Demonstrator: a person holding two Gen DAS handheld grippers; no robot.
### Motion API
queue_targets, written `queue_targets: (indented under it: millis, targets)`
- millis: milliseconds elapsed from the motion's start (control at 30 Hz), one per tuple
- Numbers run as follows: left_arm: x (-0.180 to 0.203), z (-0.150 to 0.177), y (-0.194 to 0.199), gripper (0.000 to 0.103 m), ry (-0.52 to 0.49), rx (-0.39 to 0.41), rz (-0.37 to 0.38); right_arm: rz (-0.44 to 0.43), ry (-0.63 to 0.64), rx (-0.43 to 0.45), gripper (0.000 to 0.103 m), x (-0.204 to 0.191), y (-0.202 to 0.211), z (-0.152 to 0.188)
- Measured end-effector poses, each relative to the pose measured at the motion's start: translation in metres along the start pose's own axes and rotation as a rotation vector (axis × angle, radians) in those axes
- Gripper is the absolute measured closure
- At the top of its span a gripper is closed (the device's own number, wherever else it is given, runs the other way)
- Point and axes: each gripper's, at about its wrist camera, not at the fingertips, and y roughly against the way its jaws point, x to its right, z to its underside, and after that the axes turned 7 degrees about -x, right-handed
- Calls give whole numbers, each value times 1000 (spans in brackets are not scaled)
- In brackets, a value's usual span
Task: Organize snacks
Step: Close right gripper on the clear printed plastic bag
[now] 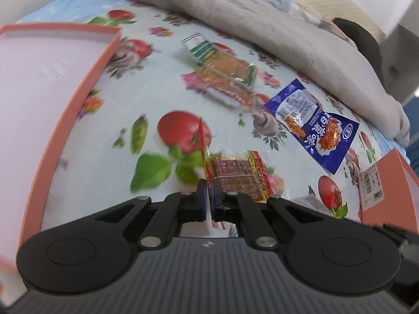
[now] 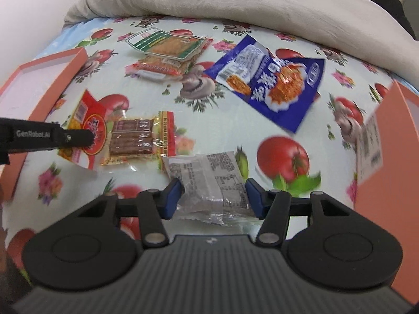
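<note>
My left gripper [image 1: 209, 192] is shut on the edge of a red snack packet [image 1: 235, 176] with brown strips; the right wrist view shows the same packet [image 2: 131, 137] with the left gripper's fingers [image 2: 78, 137] clamped on its red end. My right gripper [image 2: 213, 196] is open, its jaws on either side of a clear grey snack packet [image 2: 209, 180] lying on the cloth. A blue snack bag [image 1: 311, 124] [image 2: 272, 78] lies further out. Two overlapping orange and green packets [image 1: 222, 76] [image 2: 167, 49] lie beyond.
An orange tray with a pale inside [image 1: 78, 83] [image 2: 52, 78] stands at the left. An orange box with a barcode label [image 1: 387, 185] [image 2: 385, 144] stands at the right. A grey blanket [image 1: 262, 26] [image 2: 235, 2] lies along the far side of the tomato-print cloth [image 1: 146, 99].
</note>
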Motion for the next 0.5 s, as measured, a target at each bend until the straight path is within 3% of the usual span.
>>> queue_targets:
  millis: [100, 200, 500]
  targets:
    - [-1, 14, 10, 99, 45, 12, -9, 11, -12, 15, 46, -3, 12, 18]
    - [-3, 26, 17, 99, 104, -16, 32, 18, -28, 12, 46, -6, 21, 34]
    - [15, 56, 38, 99, 70, -75, 50, 26, -49, 38, 47, -5, 48, 64]
